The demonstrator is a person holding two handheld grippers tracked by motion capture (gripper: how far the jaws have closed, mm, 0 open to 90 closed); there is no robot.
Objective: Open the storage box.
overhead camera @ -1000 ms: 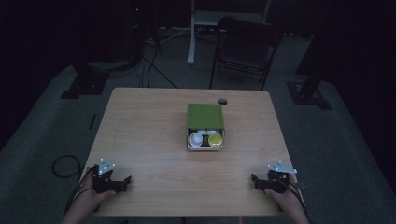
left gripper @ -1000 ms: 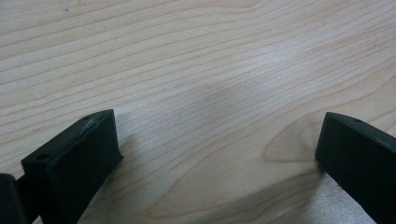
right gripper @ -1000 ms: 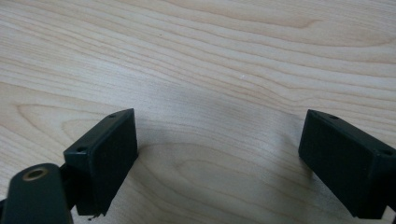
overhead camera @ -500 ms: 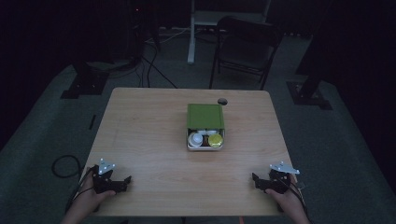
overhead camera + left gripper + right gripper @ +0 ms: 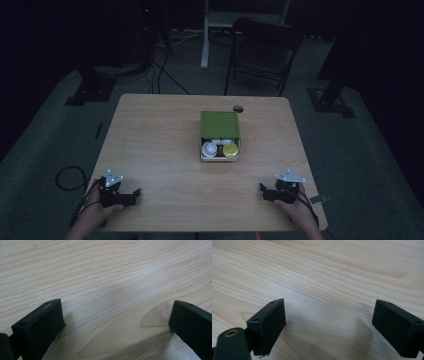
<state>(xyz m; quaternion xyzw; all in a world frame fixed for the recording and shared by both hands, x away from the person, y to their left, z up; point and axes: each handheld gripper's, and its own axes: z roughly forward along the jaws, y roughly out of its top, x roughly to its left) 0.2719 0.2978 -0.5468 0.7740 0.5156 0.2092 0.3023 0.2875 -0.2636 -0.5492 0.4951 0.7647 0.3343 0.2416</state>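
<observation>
A pale wooden table (image 5: pixel 165 150) is standing on a grey floor (image 5: pixel 45 130) in dim light. A green box (image 5: pixel 219 125) is sitting near the table's middle, toward the far edge, its near end showing a white pot (image 5: pixel 209 149) and a yellow pot (image 5: pixel 230 150) side by side. A small dark disc (image 5: pixel 238 108) is lying just beyond the box. Two grippers, left (image 5: pixel 131 194) and right (image 5: pixel 264 191), are resting near the front corners, well apart.
</observation>
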